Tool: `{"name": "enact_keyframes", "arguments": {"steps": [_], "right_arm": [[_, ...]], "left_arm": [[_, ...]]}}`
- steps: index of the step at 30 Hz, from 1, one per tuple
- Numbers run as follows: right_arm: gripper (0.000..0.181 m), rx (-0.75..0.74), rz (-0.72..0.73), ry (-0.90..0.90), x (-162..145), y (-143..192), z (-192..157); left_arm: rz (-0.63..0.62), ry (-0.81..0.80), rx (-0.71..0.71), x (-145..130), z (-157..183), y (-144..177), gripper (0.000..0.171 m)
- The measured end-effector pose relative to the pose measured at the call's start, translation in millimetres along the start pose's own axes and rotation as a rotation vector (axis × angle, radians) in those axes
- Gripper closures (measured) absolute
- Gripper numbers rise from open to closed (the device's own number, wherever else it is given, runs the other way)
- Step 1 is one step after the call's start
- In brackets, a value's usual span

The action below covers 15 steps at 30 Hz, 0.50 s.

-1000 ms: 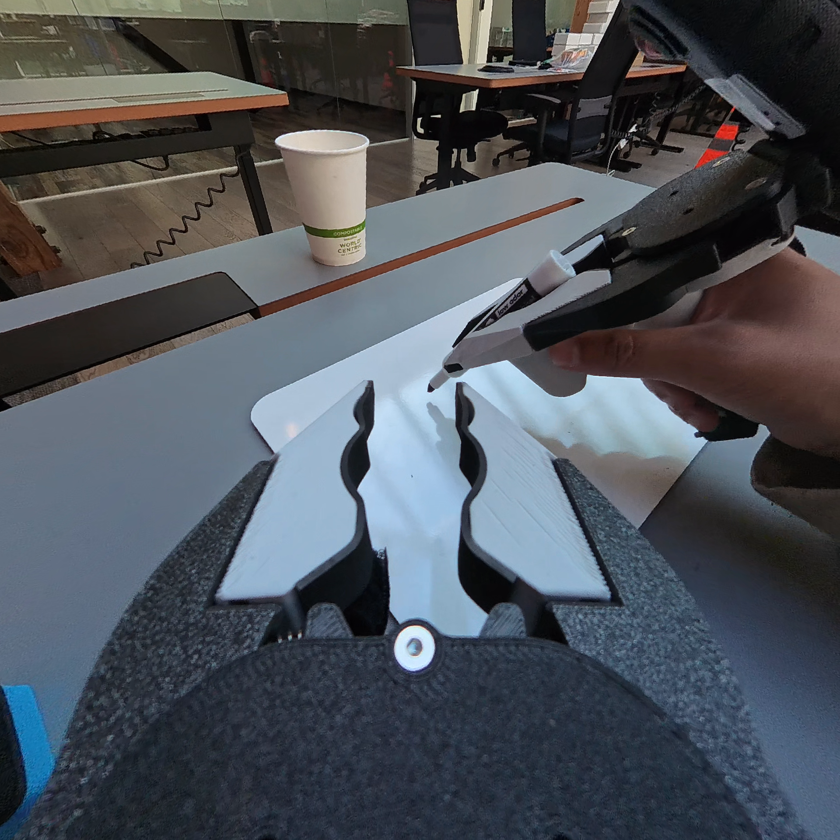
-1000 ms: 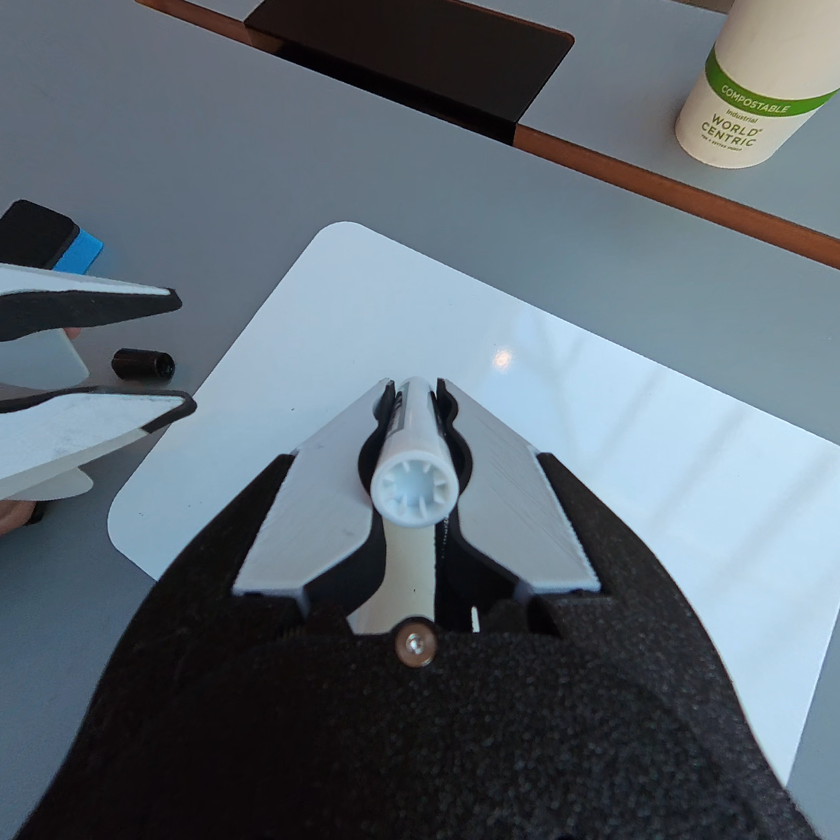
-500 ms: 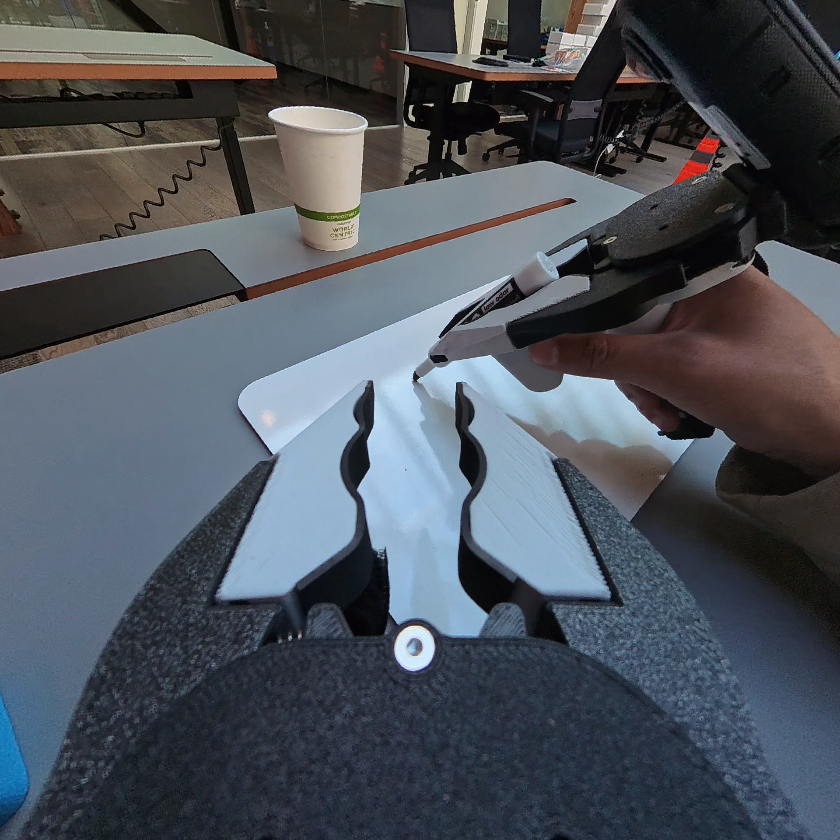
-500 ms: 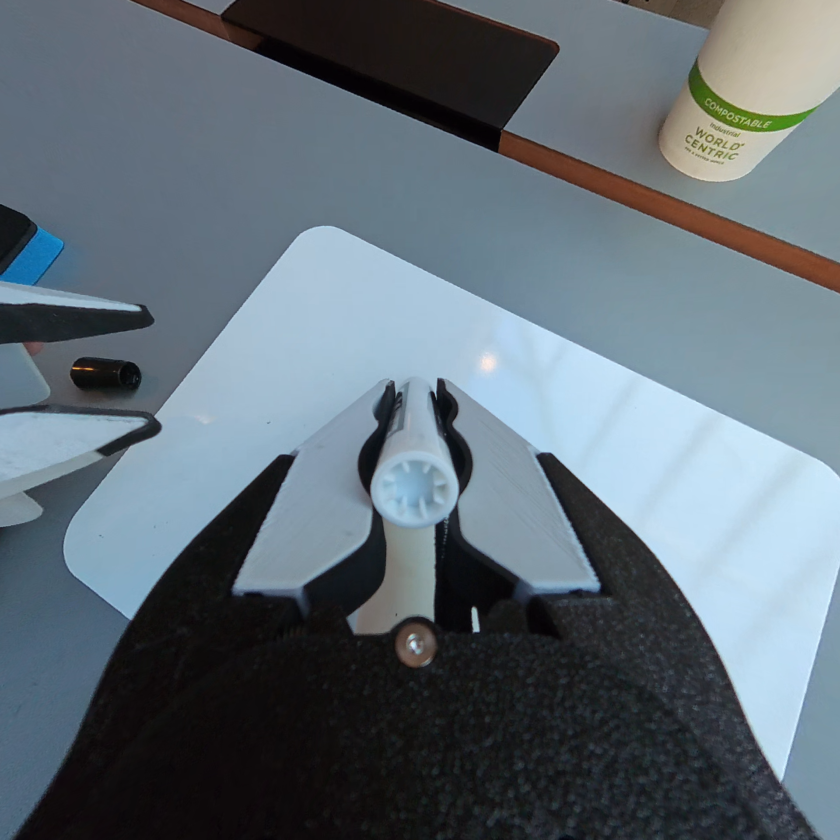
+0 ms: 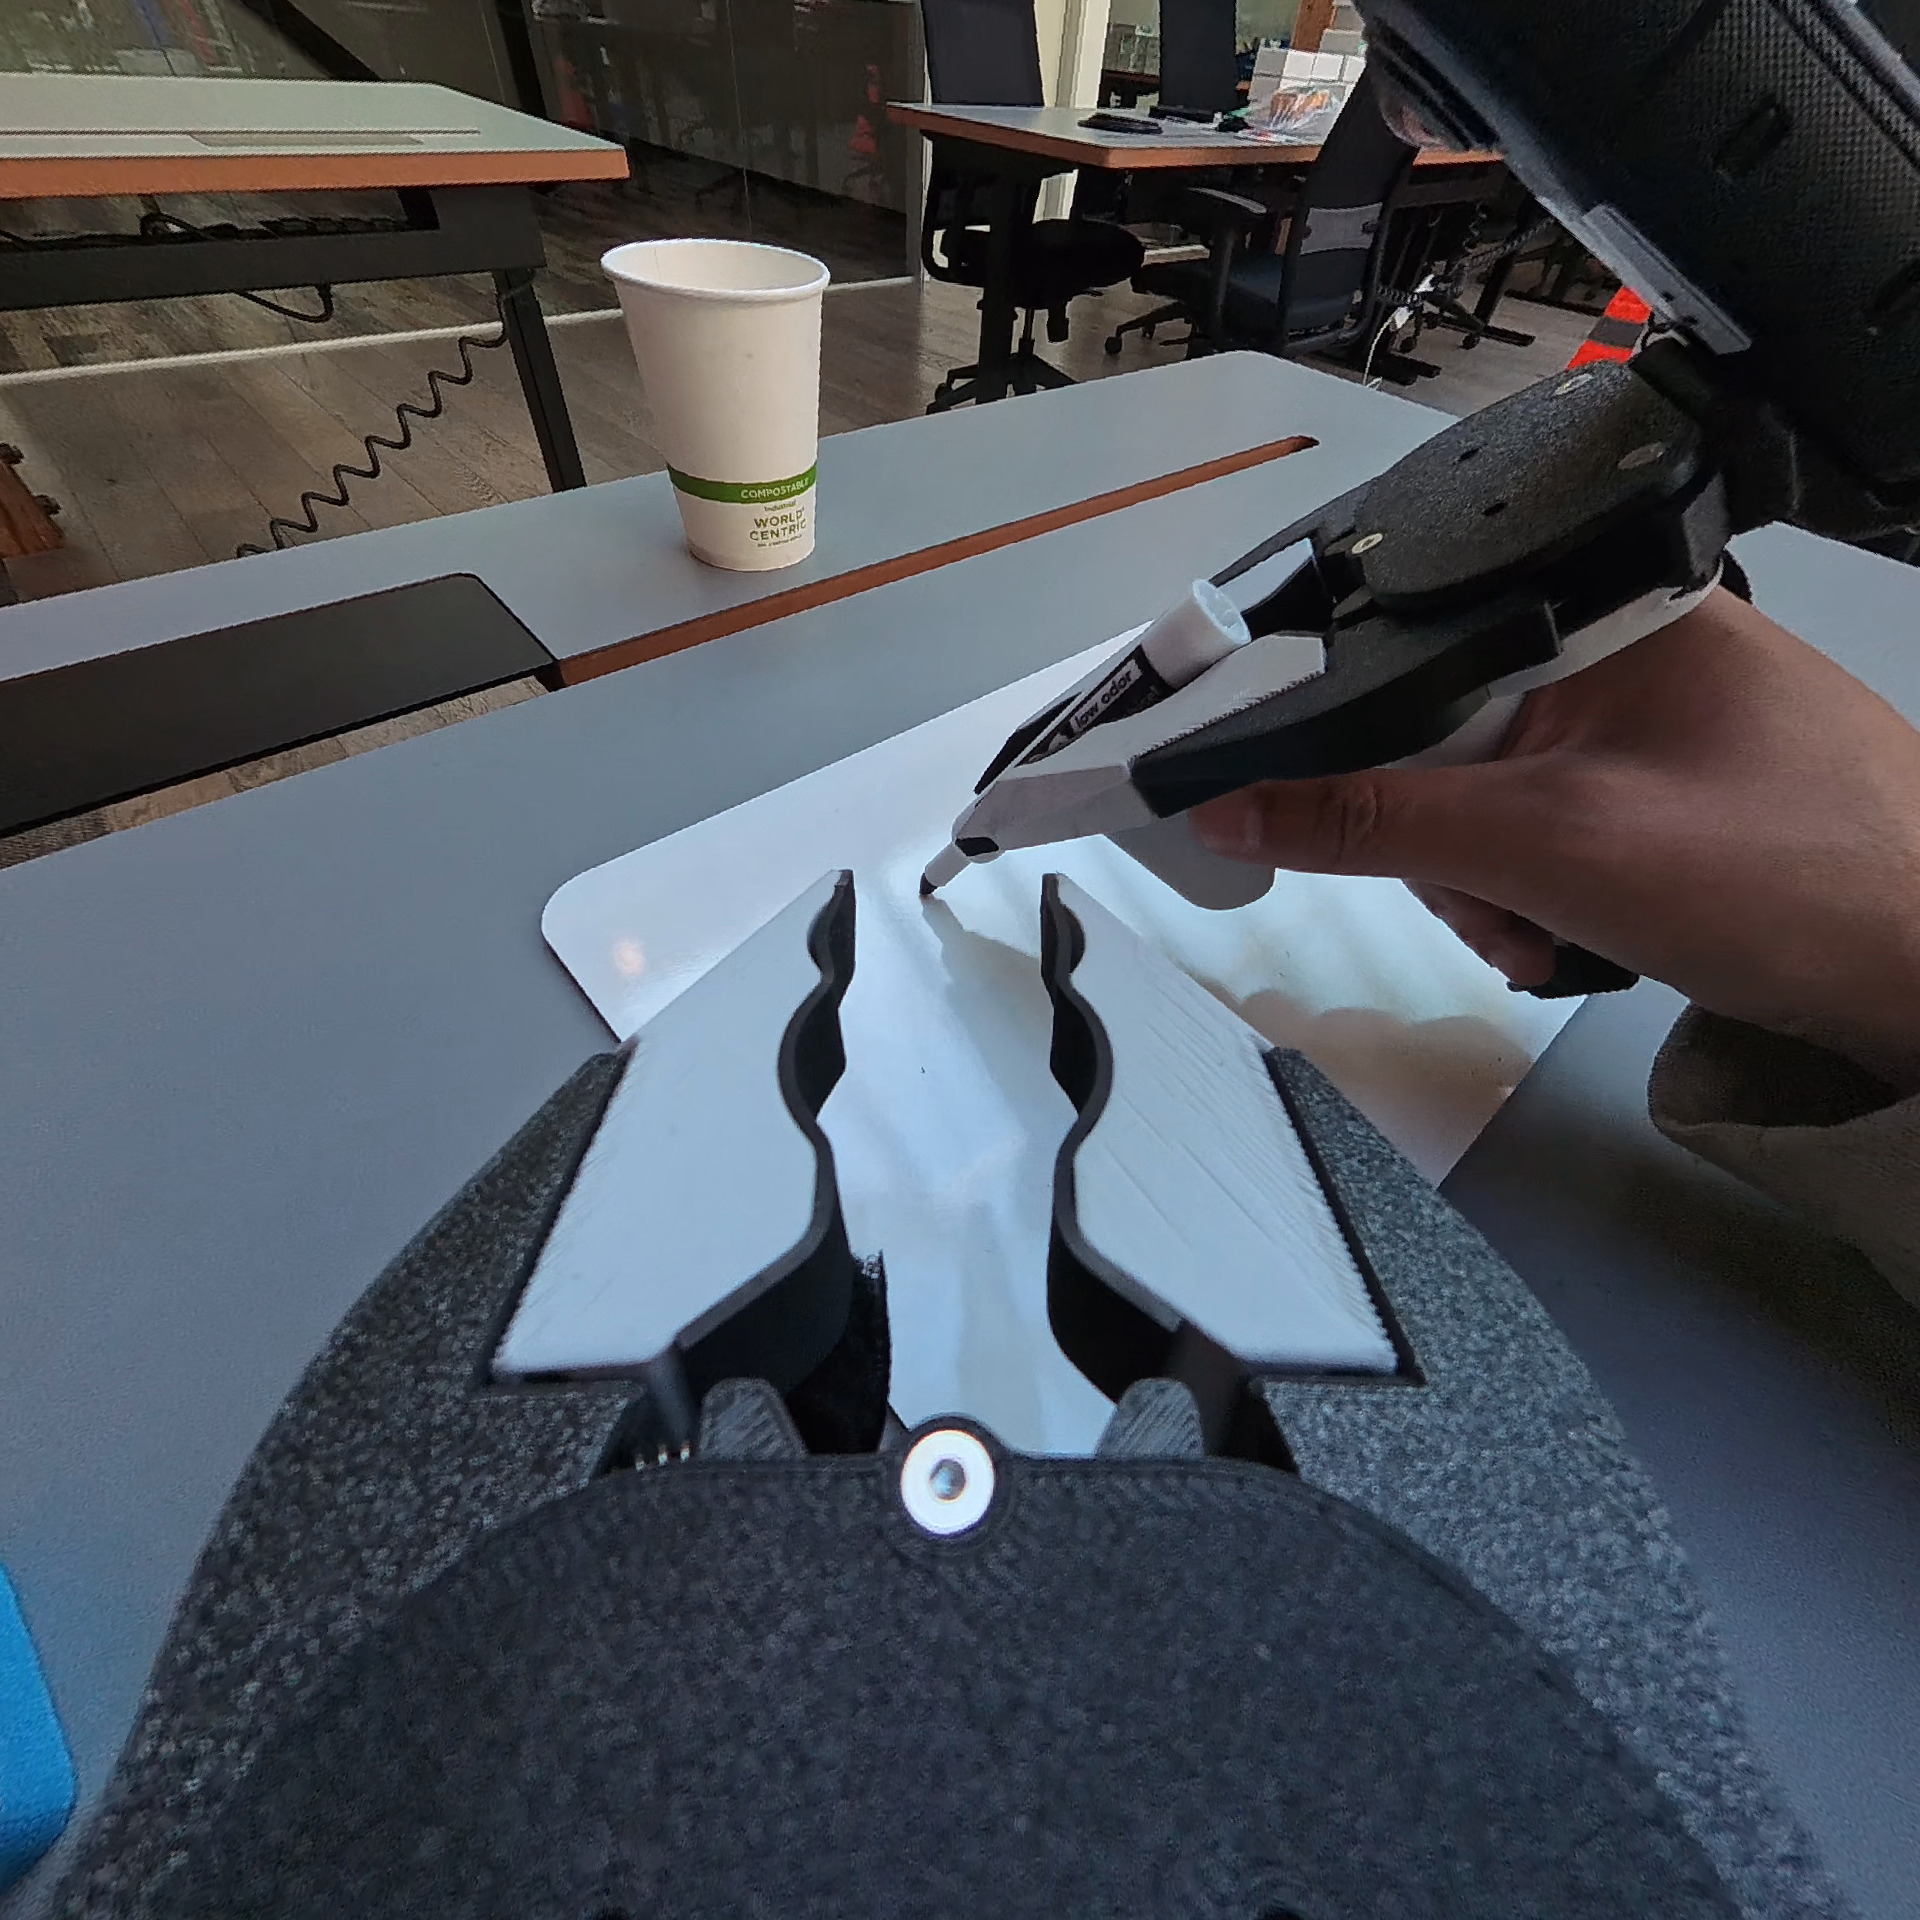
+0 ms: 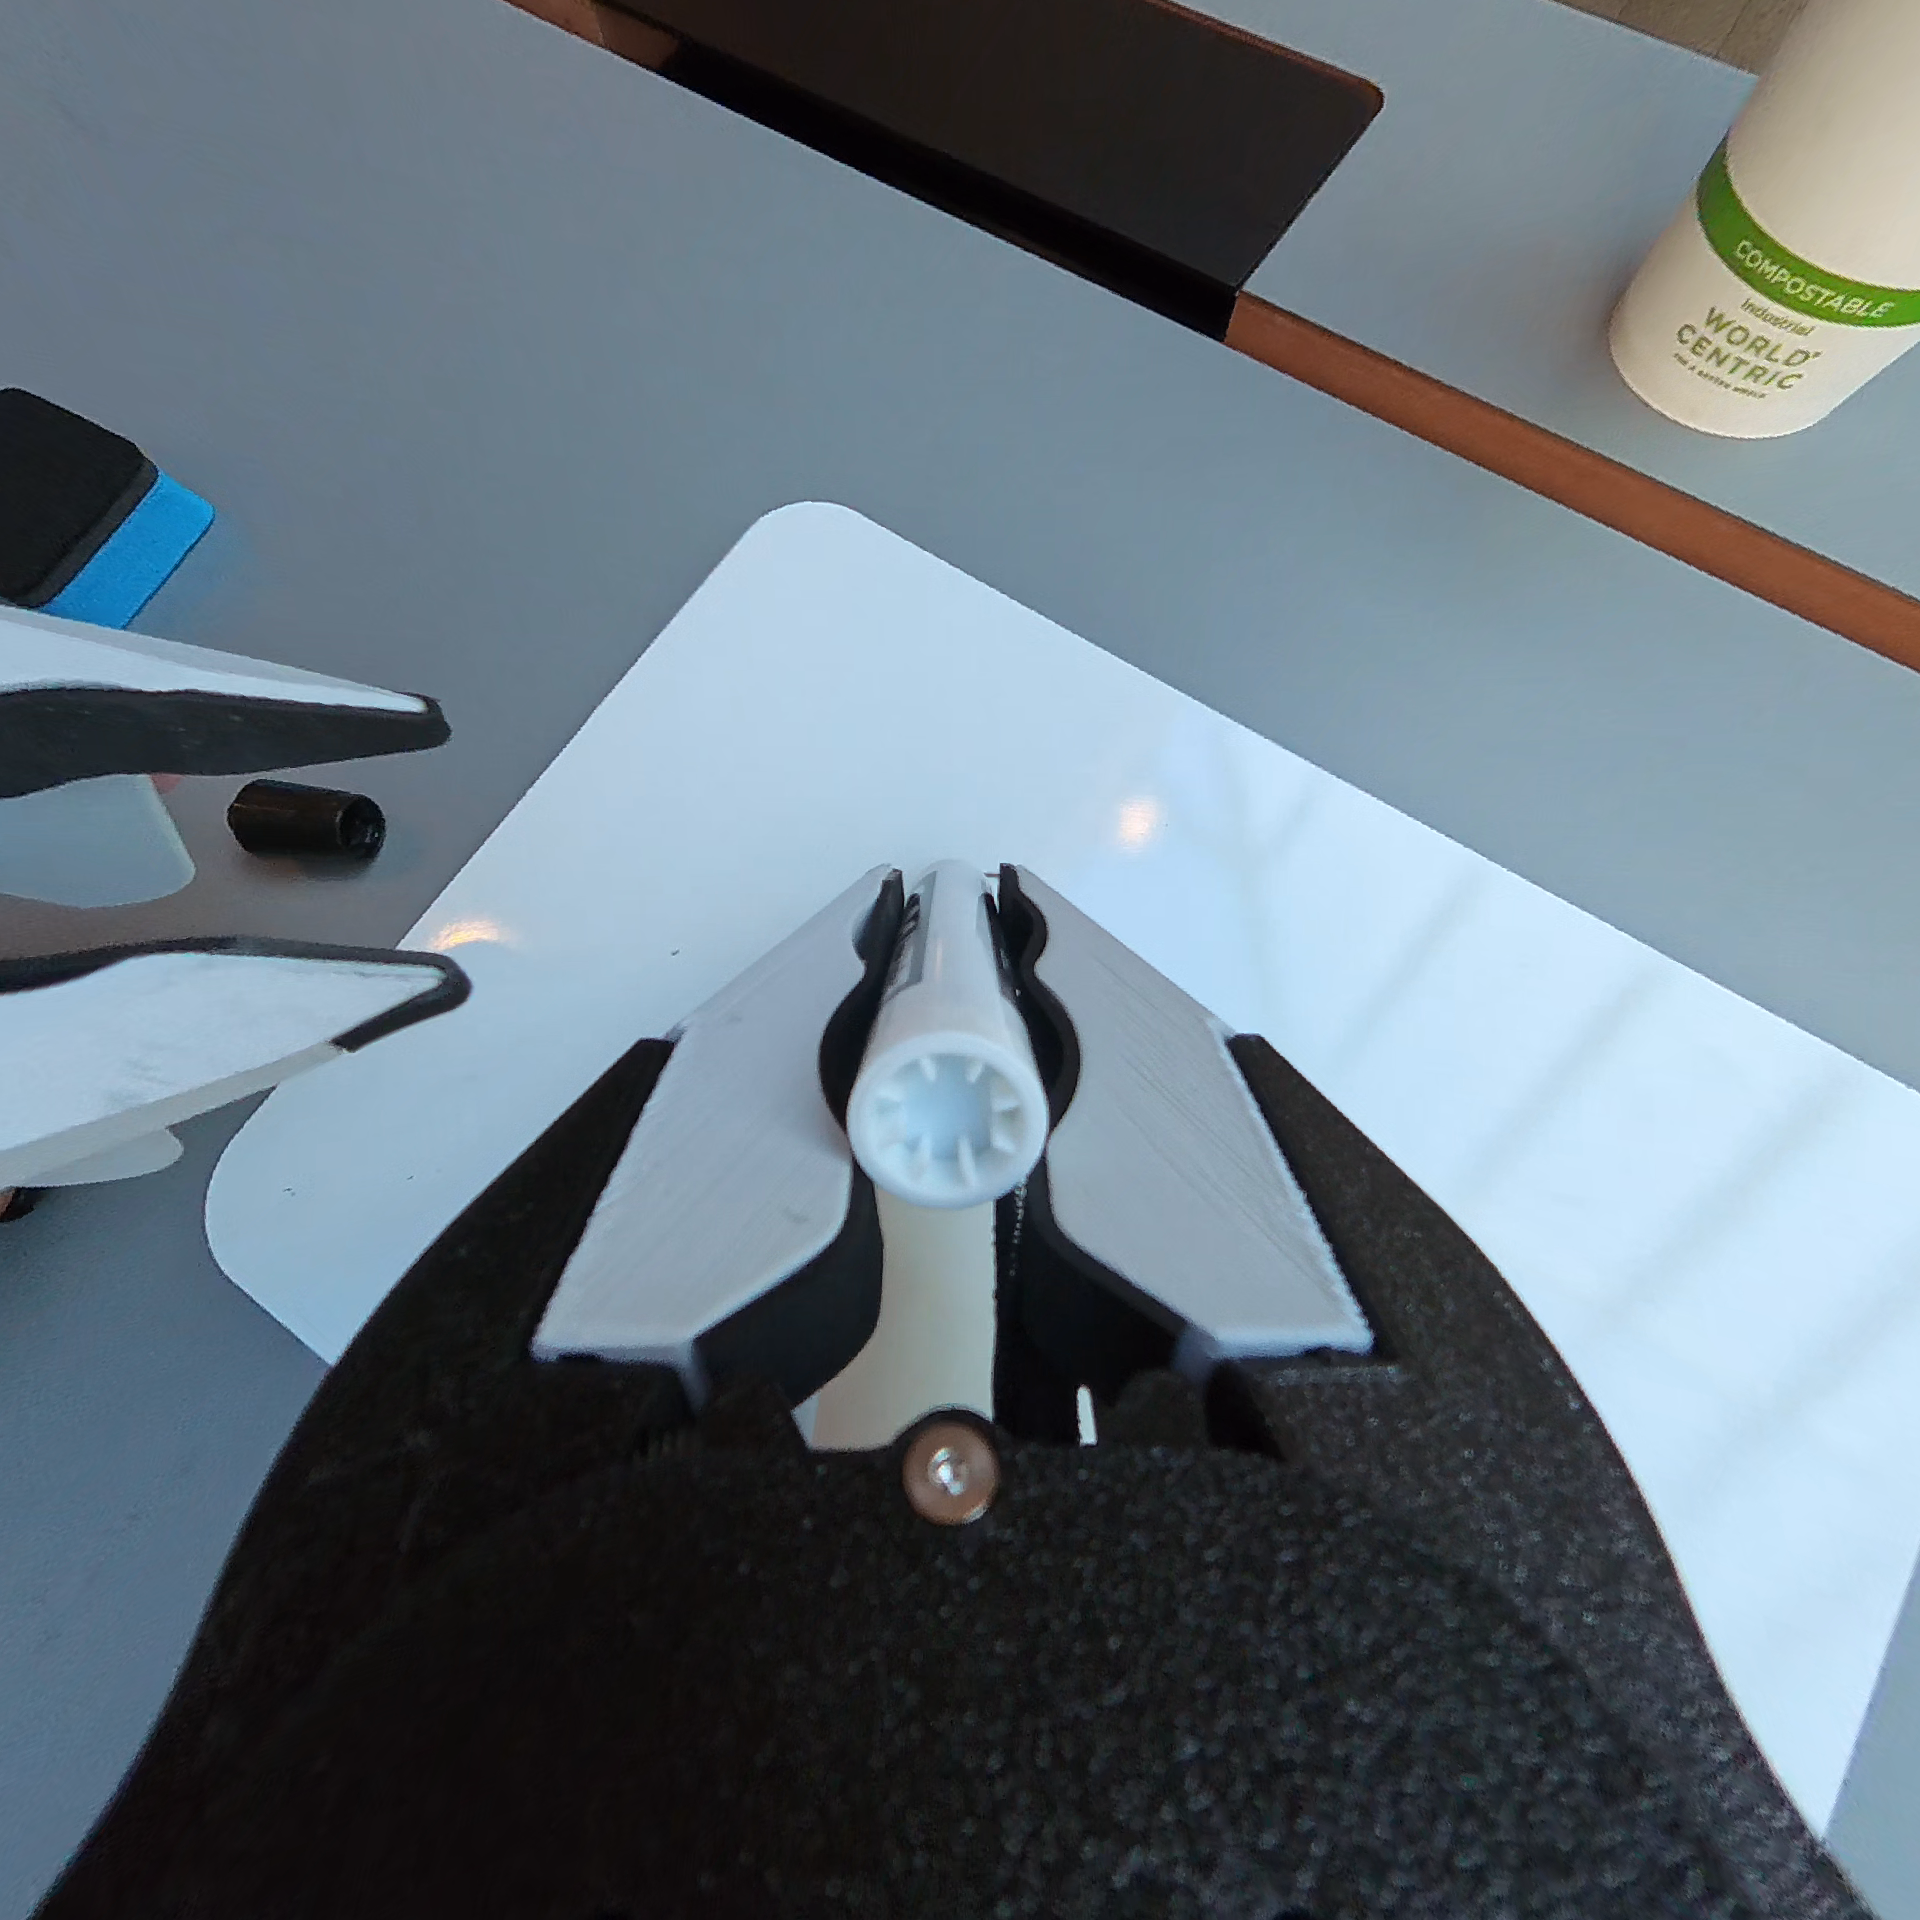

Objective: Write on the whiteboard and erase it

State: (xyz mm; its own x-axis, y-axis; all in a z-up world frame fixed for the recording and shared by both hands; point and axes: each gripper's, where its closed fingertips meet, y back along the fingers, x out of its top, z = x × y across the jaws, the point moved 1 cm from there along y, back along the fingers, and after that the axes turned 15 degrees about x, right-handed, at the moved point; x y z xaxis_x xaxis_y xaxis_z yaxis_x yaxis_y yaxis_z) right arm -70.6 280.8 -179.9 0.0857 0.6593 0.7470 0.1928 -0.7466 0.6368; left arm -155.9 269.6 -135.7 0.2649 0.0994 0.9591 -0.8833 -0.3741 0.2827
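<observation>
A small white board (image 5: 966, 1039) (image 6: 1351, 935) lies flat on the grey table. My right gripper (image 6: 943, 883) (image 5: 997, 831) is shut on a white marker (image 6: 940, 1049) (image 5: 1132, 686), uncapped, its black tip touching the board. My left gripper (image 5: 948, 894) (image 6: 436, 852) is open and empty, held low over the board's near-left part, its fingertips just short of the marker tip. The marker's black cap (image 6: 307, 819) lies on the table left of the board.
A white paper cup (image 5: 727, 405) (image 6: 1787, 260) with a green band stands beyond the board. A blue and black eraser (image 6: 94, 520) (image 5: 26, 1704) lies at the left. A black flap (image 5: 260, 686) and a brown slot (image 5: 935, 561) cross the table. Desks and chairs stand behind.
The marker tip has come down onto the board and moved toward my left gripper. The left gripper has stayed open over the board's corner.
</observation>
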Motion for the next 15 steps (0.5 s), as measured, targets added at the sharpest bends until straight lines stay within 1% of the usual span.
{"name": "enact_keyframes", "arguments": {"steps": [15], "right_arm": [[0.163, 0.023, -0.031, 0.003, -5.7, 2.8, -13.2]], "left_arm": [[-0.003, 0.004, -0.003, 0.0, 0.1, -0.8, 0.135]]}}
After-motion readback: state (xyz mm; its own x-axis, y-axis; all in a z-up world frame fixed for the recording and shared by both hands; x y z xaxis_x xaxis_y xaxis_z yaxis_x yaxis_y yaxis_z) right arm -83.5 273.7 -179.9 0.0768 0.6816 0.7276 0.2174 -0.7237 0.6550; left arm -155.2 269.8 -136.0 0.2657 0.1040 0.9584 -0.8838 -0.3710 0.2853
